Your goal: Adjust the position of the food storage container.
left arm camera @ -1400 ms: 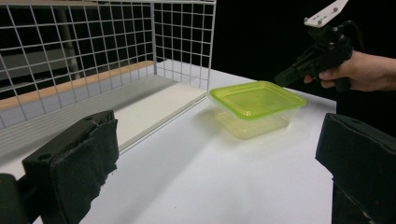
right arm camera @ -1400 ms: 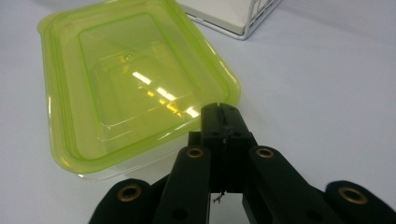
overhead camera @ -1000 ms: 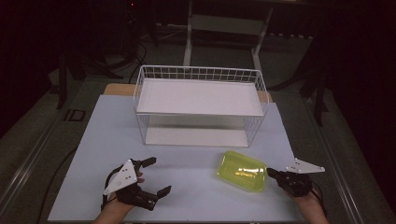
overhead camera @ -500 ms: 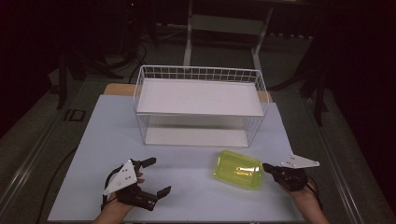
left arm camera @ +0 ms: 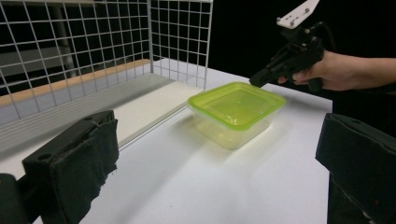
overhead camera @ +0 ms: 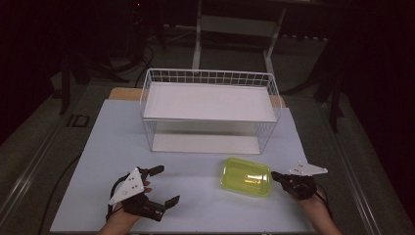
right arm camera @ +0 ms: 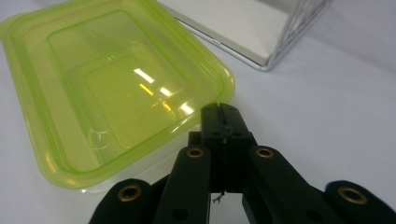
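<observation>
Container [overhead camera: 246, 176], yellow-green and lidded, near the tabletop's [overhead camera: 98, 147] front edge, right of centre. Right gripper [overhead camera: 275, 175], jaws pressed together, tips at the lid's right rim. Left gripper [overhead camera: 165, 185], jaws wide apart, near the front-left corner. Wire basket [overhead camera: 208, 78] stands behind; no legible writing.

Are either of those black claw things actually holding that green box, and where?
Nothing is held. The right gripper has shut jaws at the rim of the green container; the left gripper is open, well apart.

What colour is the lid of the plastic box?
Translucent yellow-green lid, clearest in the right gripper view.
</observation>
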{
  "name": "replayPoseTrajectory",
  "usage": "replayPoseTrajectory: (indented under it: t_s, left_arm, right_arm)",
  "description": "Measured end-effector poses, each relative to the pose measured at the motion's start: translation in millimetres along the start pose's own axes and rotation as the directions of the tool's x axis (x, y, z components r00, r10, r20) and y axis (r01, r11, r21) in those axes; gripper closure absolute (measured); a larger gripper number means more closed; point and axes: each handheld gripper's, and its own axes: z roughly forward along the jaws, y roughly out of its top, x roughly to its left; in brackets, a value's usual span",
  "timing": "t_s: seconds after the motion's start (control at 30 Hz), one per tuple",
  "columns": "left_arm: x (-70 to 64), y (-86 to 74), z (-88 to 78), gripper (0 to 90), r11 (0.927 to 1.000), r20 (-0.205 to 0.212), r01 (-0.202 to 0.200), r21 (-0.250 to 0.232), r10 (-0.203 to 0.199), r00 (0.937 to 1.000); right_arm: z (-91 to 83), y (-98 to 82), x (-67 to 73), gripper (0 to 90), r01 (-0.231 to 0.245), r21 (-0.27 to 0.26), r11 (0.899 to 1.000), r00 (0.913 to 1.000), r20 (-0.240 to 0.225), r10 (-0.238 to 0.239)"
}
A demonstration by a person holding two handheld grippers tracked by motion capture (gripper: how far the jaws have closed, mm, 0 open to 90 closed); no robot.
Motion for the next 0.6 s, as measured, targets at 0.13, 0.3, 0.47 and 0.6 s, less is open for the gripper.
replayPoseTrajectory:
  t_s: [0.13,0.3,0.47,0.6]
  left_arm:
    - [0.3,-0.5,0.1,0.0,1.0,0.002,0.002,0.001,-0.002,1.0]
    - [0.2,-0.5,-0.1,0.0,1.0,0.004,0.0,0.002,0.0,1.0]
    - [0.2,-0.7,-0.3,0.0,1.0,0.008,0.002,0.003,-0.002,1.0]
    - [0.3,-0.9,-0.5,0.0,1.0,0.009,0.003,0.004,-0.003,1.0]
  right_arm:
    - [7.9,5.7,1.6,90.0,0.004,-0.011,1.0,0.9999,-0.016,-0.004]
    - [15.1,12.2,5.3,90.0,0.008,-0.007,1.0,0.9997,-0.024,-0.009]
    - [21.6,18.0,10.0,90.0,0.017,-0.013,1.0,0.9993,-0.033,-0.018]
    - [28.7,24.8,14.4,90.0,0.037,-0.013,0.999,0.9985,-0.04,-0.038]
